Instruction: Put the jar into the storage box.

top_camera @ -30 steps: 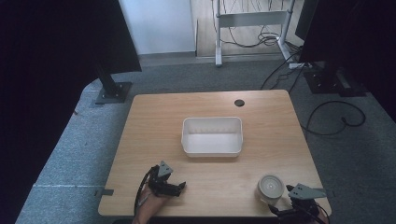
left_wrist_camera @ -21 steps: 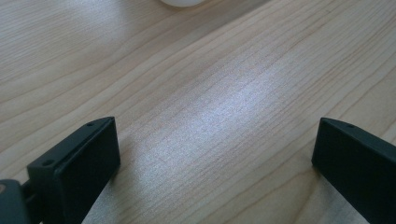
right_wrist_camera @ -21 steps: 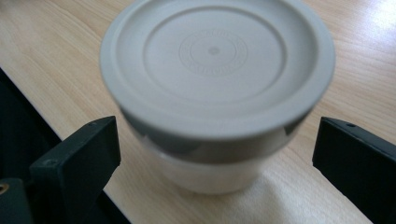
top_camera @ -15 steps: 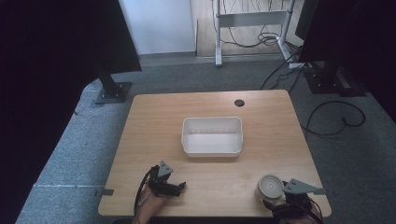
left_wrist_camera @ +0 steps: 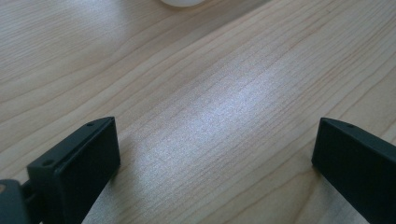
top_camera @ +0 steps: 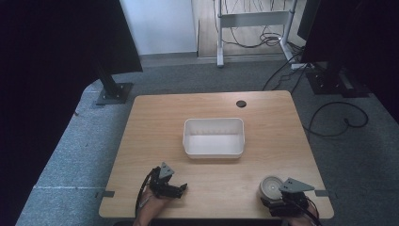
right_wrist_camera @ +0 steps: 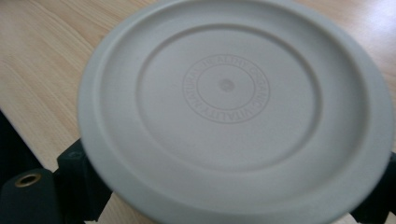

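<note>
High view, white bin (top_camera: 214, 137) frame centre, right gripper (top_camera: 277, 194) lower right straddling lid (top_camera: 270, 186), grip unclear, left gripper (top_camera: 176, 189) lower left spread over bare table (top_camera: 155, 117).

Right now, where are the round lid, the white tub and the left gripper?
round lid (right_wrist_camera: 226, 86), right gripper view, its embossed middle.
white tub (top_camera: 214, 153), high view, its near wall.
left gripper (top_camera: 181, 189), high view, between its jaw tips.

Round grey lid (right_wrist_camera: 233, 109) sits dead centre, embossed ring lettering up, black jaws flanking it at seven and four o'clock, tabletop (right_wrist_camera: 42, 60) beneath.
</note>
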